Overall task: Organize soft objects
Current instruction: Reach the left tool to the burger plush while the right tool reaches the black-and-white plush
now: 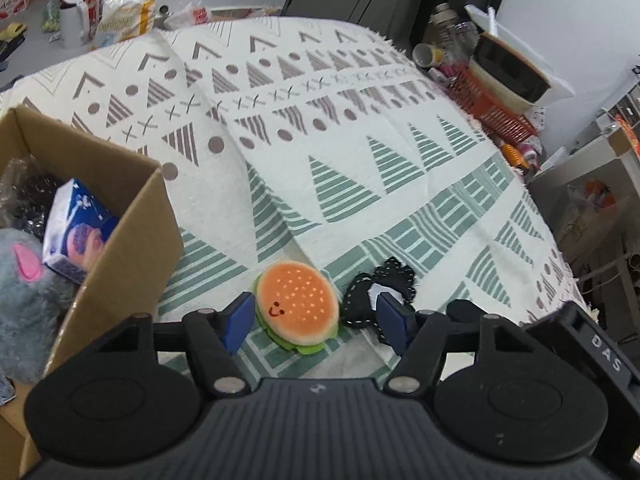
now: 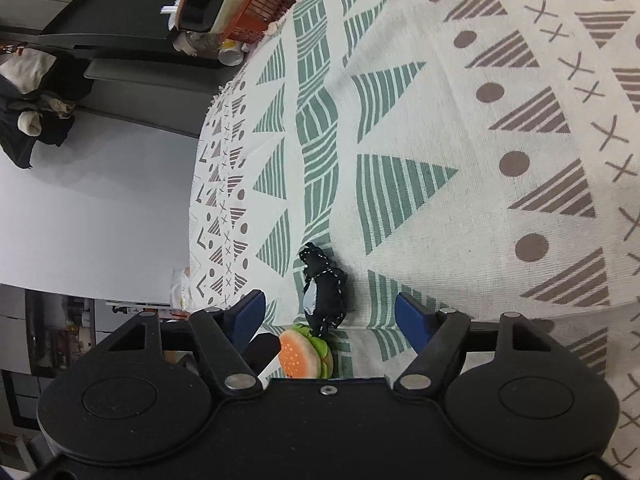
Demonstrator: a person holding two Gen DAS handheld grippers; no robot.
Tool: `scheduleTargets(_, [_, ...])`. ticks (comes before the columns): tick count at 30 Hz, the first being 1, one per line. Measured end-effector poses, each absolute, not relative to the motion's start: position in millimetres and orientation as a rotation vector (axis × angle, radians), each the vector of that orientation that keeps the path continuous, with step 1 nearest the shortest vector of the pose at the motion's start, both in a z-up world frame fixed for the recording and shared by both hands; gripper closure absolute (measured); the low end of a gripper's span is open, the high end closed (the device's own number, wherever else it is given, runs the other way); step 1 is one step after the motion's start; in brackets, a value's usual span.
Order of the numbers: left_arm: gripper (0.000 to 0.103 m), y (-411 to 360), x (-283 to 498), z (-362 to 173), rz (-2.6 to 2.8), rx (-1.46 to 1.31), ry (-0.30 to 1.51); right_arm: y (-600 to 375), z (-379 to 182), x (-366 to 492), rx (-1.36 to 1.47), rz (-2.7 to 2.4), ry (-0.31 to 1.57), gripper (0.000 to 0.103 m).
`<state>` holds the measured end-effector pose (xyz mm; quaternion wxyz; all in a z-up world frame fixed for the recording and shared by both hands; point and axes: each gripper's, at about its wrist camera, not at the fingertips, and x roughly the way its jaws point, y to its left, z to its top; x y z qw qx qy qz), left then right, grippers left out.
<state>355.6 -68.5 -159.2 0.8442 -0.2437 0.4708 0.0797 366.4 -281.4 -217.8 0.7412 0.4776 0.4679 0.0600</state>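
While spread wide on either side of the burger plush [image 1: 298,309], left gripper [image 1: 316,322] low over the patterned cloth [image 1: 360,152], cardboard box [image 1: 132,216] alongside. Bun face-up, tilted (smile toward camera). Right gripper [image 2: 330,316] likewise parted, black stitched plush [image 2: 325,290] lengthwise between fingers, touching the burger.

We see a burger plush [image 1: 297,309] lying on a patterned cloth [image 1: 360,152], with a small stitched plush [image 1: 378,292] just beside it on its right. To the left stands a cardboard box [image 1: 132,216] holding a furry plush [image 1: 24,292] and a packet [image 1: 78,228]. A basket [image 1: 492,114] of clutter sits at the cloth's far right edge.
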Motion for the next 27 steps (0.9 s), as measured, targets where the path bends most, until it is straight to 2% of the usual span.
scheduleTargets(8, [0.038, -64.8, 370.9, -186.0, 0.194, -0.524, 1.039, -272.9, -231.7, 376.7, 1.052, 0.145, 1.053, 0.035])
scheduleTargets(10, [0.048, -61.5, 370.4, -192.2, 0.200, -0.541, 1.046, -271.1, -233.3, 378.4, 1.056, 0.136, 1.046, 0.035])
scheduleTargets(13, [0.053, -59.7, 366.8, -195.8, 0.193, -0.554, 1.031, -267.3, -234.7, 382.3, 1.063, 0.140, 1.037, 0.039])
scheduleTargets(19, [0.058, -54.3, 368.0, -195.8, 0.182, -0.568, 1.024, -261.0, -242.5, 389.5, 1.071, 0.142, 1.051, 0.061])
scheduleTargets(21, [0.058, -53.3, 369.0, -194.1, 0.183, -0.564, 1.023, -261.3, -245.8, 390.1, 1.078, 0.133, 1.061, 0.077])
scheduleTargets(27, [0.059, -49.4, 365.4, -184.1, 0.169, -0.572, 1.004, -262.5, -242.3, 385.5, 1.069, 0.117, 1.053, 0.088])
